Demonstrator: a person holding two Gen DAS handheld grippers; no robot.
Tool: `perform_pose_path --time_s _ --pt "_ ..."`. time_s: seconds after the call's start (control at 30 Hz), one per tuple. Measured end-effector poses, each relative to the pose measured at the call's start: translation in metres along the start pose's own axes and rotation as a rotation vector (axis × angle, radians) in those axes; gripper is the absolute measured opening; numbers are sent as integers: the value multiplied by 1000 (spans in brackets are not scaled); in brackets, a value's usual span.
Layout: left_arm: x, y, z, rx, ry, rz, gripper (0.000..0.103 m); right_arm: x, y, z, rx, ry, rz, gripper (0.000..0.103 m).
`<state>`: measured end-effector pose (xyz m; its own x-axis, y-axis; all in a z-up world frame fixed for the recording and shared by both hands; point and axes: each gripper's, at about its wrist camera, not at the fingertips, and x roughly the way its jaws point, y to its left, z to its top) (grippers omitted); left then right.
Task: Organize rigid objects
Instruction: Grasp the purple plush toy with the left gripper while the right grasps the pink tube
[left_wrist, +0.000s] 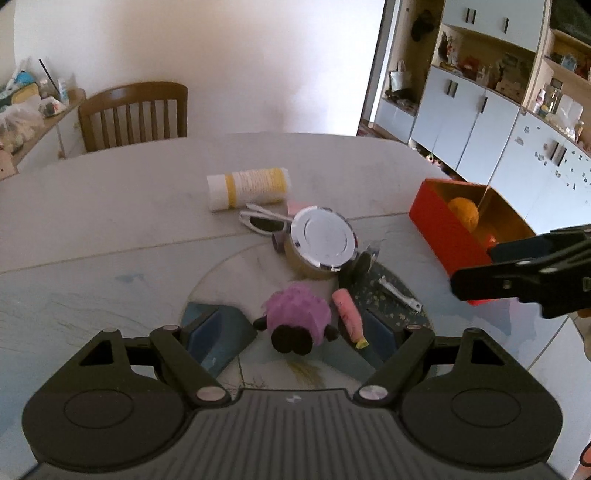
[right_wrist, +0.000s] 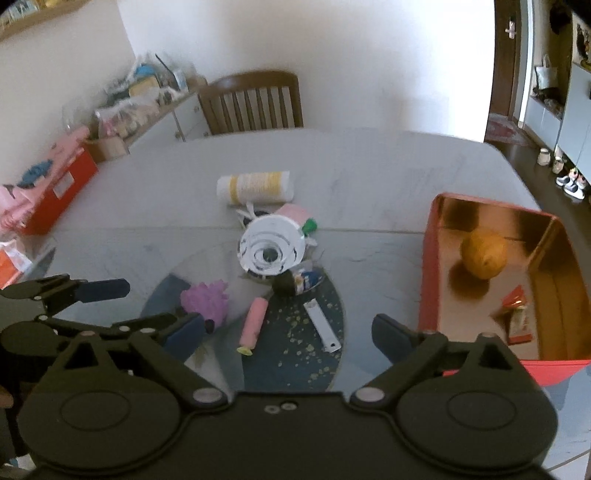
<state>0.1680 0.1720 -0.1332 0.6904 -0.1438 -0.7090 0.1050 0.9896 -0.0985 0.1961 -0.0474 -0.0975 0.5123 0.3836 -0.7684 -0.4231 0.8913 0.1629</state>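
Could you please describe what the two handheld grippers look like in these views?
Both are matte black plastic. The left gripper and right gripper each have two angled linkage arms with silver pivot pins, round black housings at either side, and dark blue finger pads. The left body is ribbed; the right's is smooth with two small screws. No cables or sleeves are visible.

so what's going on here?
A person holds a claw in each hand over a table of clutter. Both are open and empty: the left claw is over a purple toy, the right claw near a pink tube. The red box holds an orange and a packet.
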Motion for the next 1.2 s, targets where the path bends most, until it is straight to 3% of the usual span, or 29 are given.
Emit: perform_pose_path --time_s 0.4,0.7,0.87,0.97,1.2 --pt "41 6 -13 56 2 -8 84 58 21 8 -18 153 -21 60" --pt "54 6 -13 92 0 -81 83 86 25 13 -19 231 1 40" --pt "60 4 -12 104 12 -119 68 94 26 16 -25 249 4 27" --pt "62 4 -12 105 16 -129 67 96 28 16 -35 253 1 19" --pt "63 4 -12 101 17 -138 66 98 33 17 -79 241 -8 15"
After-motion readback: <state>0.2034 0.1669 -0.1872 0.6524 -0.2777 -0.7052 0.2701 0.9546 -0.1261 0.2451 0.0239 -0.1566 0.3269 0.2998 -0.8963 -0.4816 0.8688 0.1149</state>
